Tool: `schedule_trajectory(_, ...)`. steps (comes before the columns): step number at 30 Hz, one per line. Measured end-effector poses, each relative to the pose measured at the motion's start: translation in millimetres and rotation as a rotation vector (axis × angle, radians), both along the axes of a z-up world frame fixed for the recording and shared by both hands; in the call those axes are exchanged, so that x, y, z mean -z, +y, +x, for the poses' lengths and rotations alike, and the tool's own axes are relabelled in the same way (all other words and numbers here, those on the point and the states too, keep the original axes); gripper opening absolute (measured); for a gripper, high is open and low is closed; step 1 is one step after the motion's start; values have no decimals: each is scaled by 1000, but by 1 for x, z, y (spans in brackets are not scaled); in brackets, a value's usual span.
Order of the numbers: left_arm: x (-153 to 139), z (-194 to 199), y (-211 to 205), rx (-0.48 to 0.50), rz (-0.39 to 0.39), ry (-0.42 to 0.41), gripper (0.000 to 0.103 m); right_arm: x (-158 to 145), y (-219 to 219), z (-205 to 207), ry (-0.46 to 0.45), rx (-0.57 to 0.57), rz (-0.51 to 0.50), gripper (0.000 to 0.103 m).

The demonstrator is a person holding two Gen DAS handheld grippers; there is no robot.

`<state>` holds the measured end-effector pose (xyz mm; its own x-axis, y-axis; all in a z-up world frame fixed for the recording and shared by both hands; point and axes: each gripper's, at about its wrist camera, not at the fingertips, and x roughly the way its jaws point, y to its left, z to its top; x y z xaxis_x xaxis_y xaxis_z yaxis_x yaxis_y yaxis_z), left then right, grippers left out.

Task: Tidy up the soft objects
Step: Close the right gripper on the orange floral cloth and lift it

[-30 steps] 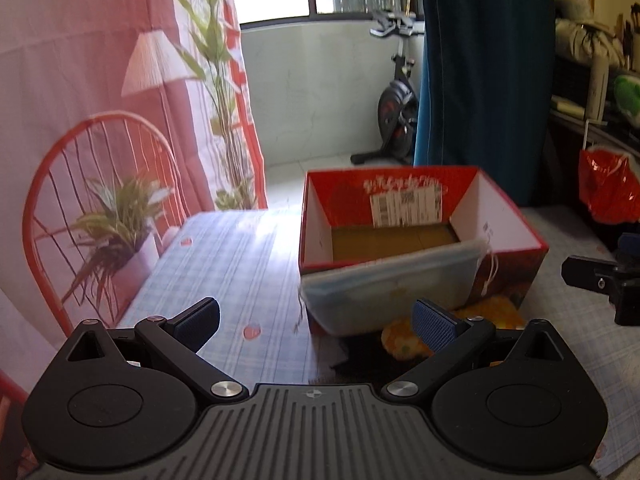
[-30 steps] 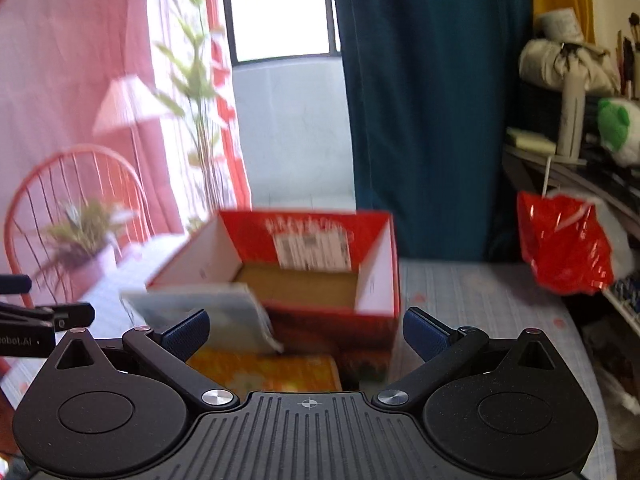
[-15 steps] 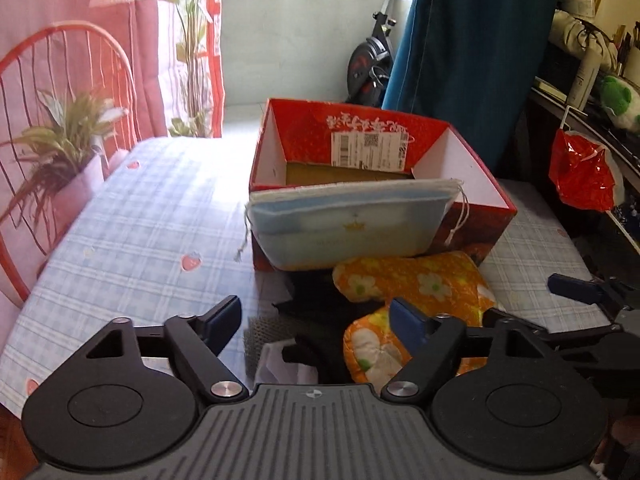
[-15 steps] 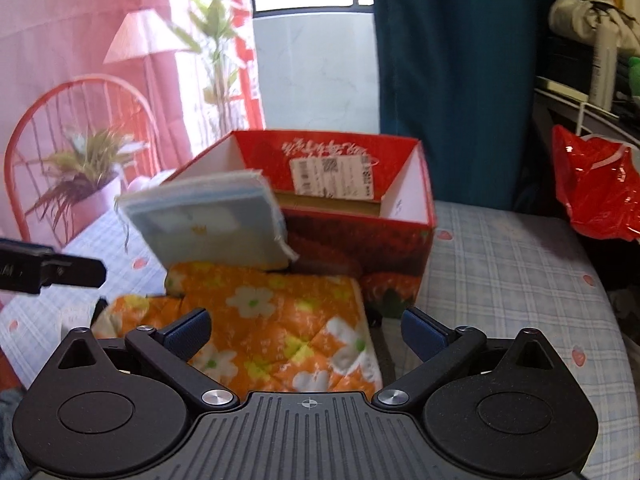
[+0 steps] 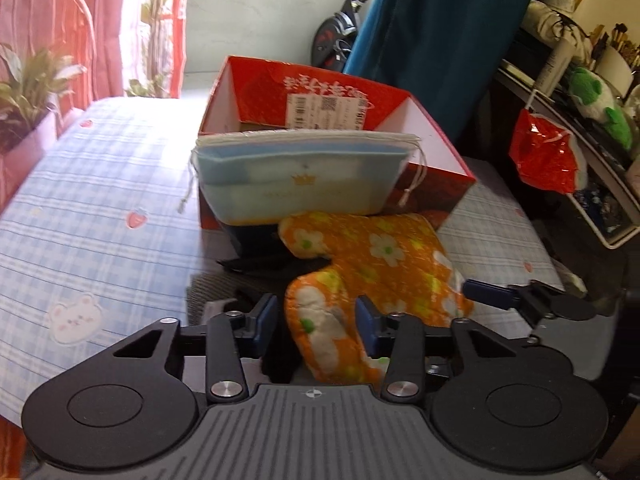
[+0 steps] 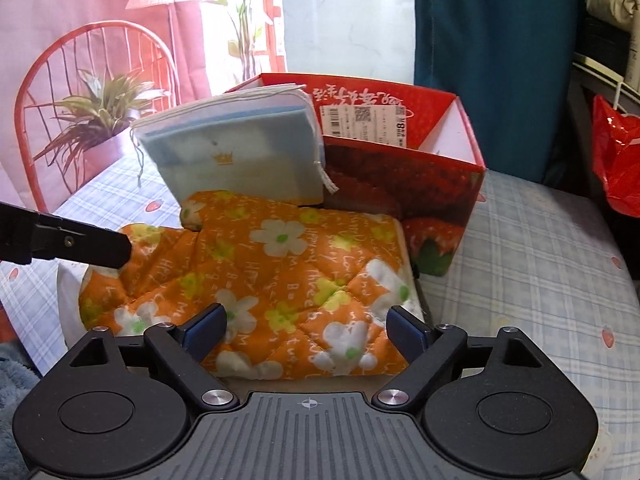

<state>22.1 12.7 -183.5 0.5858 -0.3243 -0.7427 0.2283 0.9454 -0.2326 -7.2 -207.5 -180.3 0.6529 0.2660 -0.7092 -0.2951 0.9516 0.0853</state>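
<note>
An orange floral padded cloth (image 5: pixel 380 256) lies on the table in front of a red cardboard box (image 5: pixel 432 168). A light blue drawstring pouch (image 5: pixel 304 184) leans against the box's front wall. My left gripper (image 5: pixel 316 322) straddles the cloth's near left corner. Its jaws are closing, and the left pad still stands clear of the fabric. My right gripper (image 6: pixel 306 330) hangs over the cloth (image 6: pixel 288 264) near its front edge. Its jaws are wide and closing, with the fabric between them but not pinched. The box (image 6: pixel 400 184) and pouch (image 6: pixel 232 160) stand behind.
Dark fabric items (image 5: pixel 248 264) lie under the cloth's left side. A blue fluffy thing (image 6: pixel 12 392) sits at the near left. A potted plant (image 6: pixel 96 120) and red chair (image 6: pixel 36 80) are at left, a red plastic bag (image 5: pixel 544 160) and shelf at right.
Both grippers have sunk and tipped down towards the orange cloth, which now lies between their fingers. Both pairs of jaws have narrowed, the left far more.
</note>
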Motion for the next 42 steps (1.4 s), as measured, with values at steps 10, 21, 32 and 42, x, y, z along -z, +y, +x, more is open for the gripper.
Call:
schedule_trajectory(10,25,14,-2,-12,-13,68,43,3,2,3,31,-33,49,81)
schedule_trajectory(21,42,19,7,-75,17,34,32,0,-17,4,4,54,65,81)
schedule_trajectory(32,54,24,9,-83,16,36,33,13,-36,14,24,82,120,72)
schedule_trajectory(42,42,17,14,-63,9,-13,20,7,-40,15,-1,48,160,15)
